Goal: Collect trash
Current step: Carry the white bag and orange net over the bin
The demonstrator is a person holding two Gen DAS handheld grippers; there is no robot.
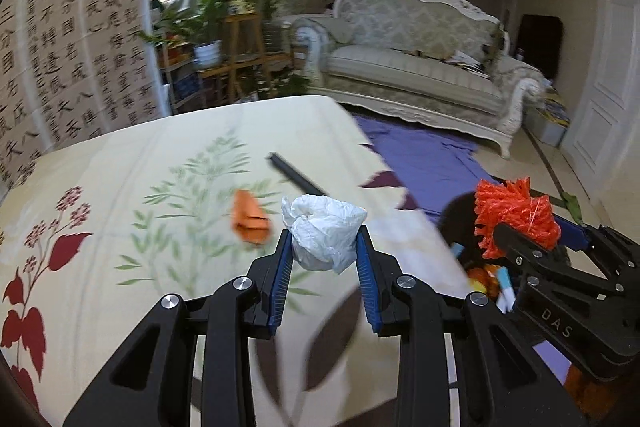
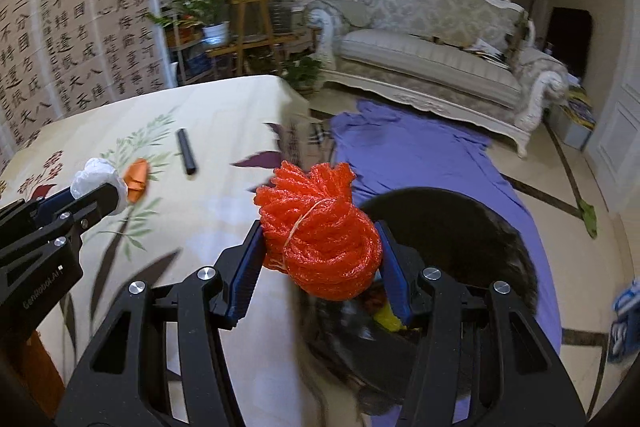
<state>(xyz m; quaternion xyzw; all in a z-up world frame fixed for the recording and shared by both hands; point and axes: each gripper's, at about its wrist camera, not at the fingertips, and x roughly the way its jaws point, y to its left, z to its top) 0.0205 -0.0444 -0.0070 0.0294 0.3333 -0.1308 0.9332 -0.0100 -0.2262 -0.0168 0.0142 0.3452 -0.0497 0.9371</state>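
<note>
We see a table (image 1: 120, 163) under a cream floral cloth, an ornate sofa (image 1: 416, 67) far behind, and purple fabric (image 2: 420, 155) on the floor. Our left gripper (image 1: 323, 247) clamps crumpled white tissue (image 1: 324, 231) above the cloth; our right gripper (image 2: 320, 247) clamps an orange mesh bundle (image 2: 320, 227) over a black bin (image 2: 452, 227).

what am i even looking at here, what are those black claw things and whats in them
They are two hand-held grippers, one in each of a person's hands, each with a fisheye camera looking along its fingers. One picture is from the left, the other from the right. The left gripper pinches a white wad; the right gripper pinches a red net bundle above a black bin beside the table. On the floral cloth remain an orange scrap and a black tube.
</note>
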